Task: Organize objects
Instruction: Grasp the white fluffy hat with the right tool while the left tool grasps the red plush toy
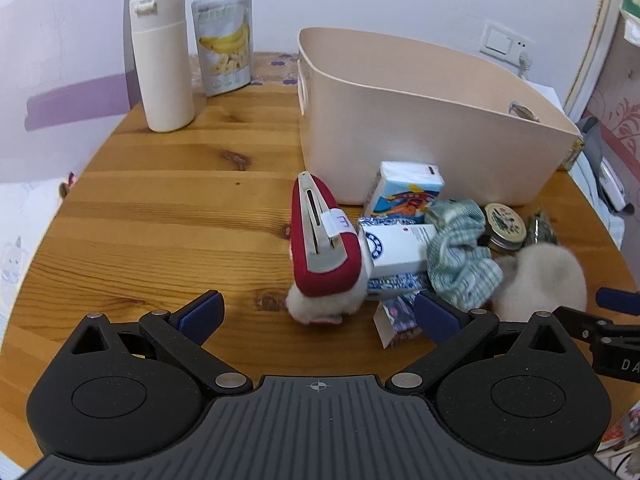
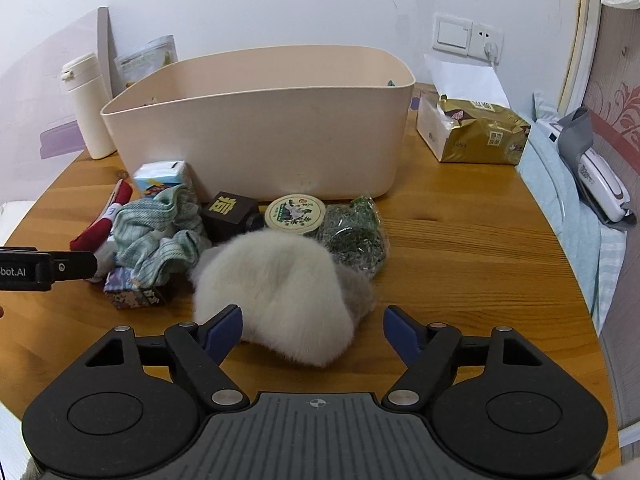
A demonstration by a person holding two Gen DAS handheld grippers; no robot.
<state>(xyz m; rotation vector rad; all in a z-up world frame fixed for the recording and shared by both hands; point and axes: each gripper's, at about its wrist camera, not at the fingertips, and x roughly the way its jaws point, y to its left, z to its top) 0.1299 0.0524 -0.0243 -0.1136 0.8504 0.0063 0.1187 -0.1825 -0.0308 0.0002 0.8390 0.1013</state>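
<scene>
A beige plastic bin stands at the back of the wooden table. In front of it lies a pile: a red-and-white plush hair clip, a tissue pack, a white box, a green checked cloth, a round jar, a black cube, a green foil bag and a fluffy white item. My left gripper is open just before the hair clip. My right gripper is open, its fingers on either side of the fluffy item's near edge.
A cream bottle and a banana-chip pouch stand at the back left. A gold tissue pack lies right of the bin. A small patterned box sits at the pile's front. A bed borders the table's right edge.
</scene>
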